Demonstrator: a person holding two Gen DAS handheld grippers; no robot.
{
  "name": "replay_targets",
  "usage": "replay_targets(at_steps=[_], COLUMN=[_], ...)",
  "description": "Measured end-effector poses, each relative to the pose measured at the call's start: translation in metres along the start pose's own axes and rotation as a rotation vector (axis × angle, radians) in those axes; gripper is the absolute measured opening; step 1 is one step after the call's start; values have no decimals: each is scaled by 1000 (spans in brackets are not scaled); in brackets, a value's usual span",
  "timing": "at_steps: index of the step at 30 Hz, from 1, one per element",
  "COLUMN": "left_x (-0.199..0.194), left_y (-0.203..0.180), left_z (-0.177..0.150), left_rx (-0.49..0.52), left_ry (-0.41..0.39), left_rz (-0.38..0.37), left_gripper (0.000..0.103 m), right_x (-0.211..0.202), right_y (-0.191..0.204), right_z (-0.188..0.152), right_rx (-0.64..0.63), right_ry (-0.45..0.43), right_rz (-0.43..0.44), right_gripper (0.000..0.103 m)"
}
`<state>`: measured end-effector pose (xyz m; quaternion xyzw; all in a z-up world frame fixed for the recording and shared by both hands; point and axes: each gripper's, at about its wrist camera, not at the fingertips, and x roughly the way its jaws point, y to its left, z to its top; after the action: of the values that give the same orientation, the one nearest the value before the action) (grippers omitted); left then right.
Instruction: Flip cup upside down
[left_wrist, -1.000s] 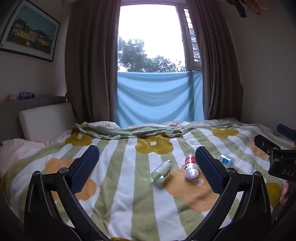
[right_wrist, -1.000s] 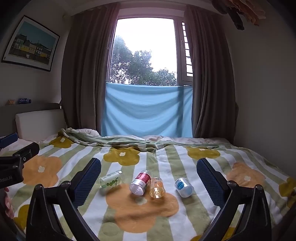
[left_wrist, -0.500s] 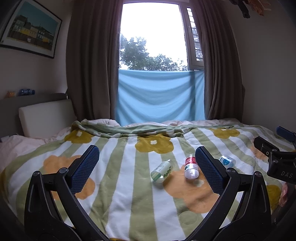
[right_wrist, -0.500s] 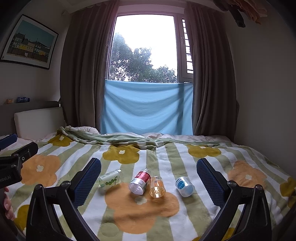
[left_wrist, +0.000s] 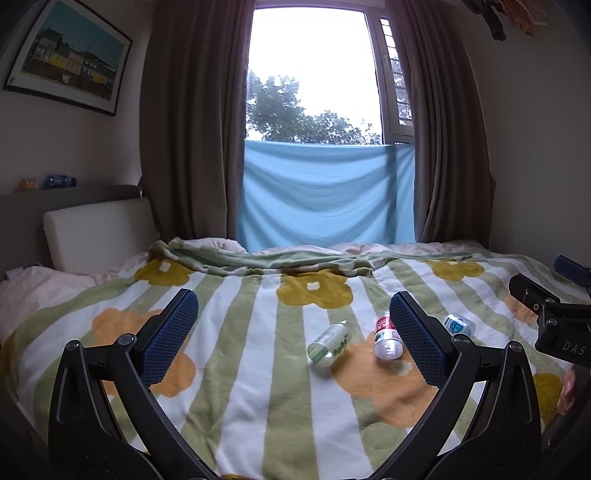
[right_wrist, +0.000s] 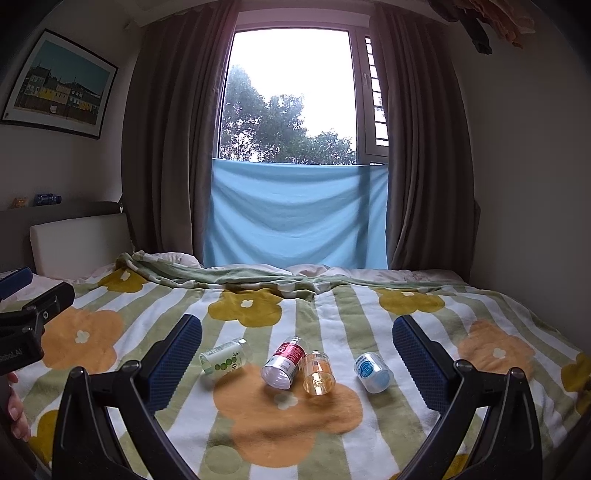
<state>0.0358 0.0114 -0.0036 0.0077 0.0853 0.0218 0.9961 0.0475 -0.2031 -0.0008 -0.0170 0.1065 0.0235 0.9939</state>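
Several small clear cups lie on their sides on the flowered blanket: a green-labelled cup, a red-labelled cup, an orange cup and a blue-labelled cup. The left wrist view shows the green cup, the red cup and the blue cup; the orange one is hidden behind a finger. My right gripper is open and empty, above and short of the cups. My left gripper is open and empty, to their left.
The bed runs back to a folded blanket edge, a white headboard cushion at left, and a curtained window with a blue cloth. The wall stands at right. The other gripper shows at each view's edge.
Both views have tilted slightly upward, so the cups and bed sit a little lower in frame. The cups have not moved. Both grippers remain open.
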Motion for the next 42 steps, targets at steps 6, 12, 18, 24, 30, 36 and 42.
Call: replay_targets(at_steps=[6,12,18,24,30,36,42], left_x=[-1,-3,-3,-2,0,1,1], left_y=[2,3,2,-1,-3,-2,-2], left_z=[0,3,5,5,8,9,9], left_rx=[-3,0,4,4,6,5,8], left_ry=[3,1,0,8,10,11,9], left_rz=[-3,-7,-13,-18,-19,-19,-17], left_gripper=[103,103,103,103,103,103,103], right_x=[0,0,0,2,1,3,3], right_y=[1,1,3,6,8,7,5], right_z=[2,2,5,7,8,9,9], right_rx=[0,-1,-4,-2,-1,3,1], right_ry=[1,1,-3,12,7,3,2], right_rz=[-3,0,-4,8,6,6,8], right_gripper=[103,103,103,103,103,103,103])
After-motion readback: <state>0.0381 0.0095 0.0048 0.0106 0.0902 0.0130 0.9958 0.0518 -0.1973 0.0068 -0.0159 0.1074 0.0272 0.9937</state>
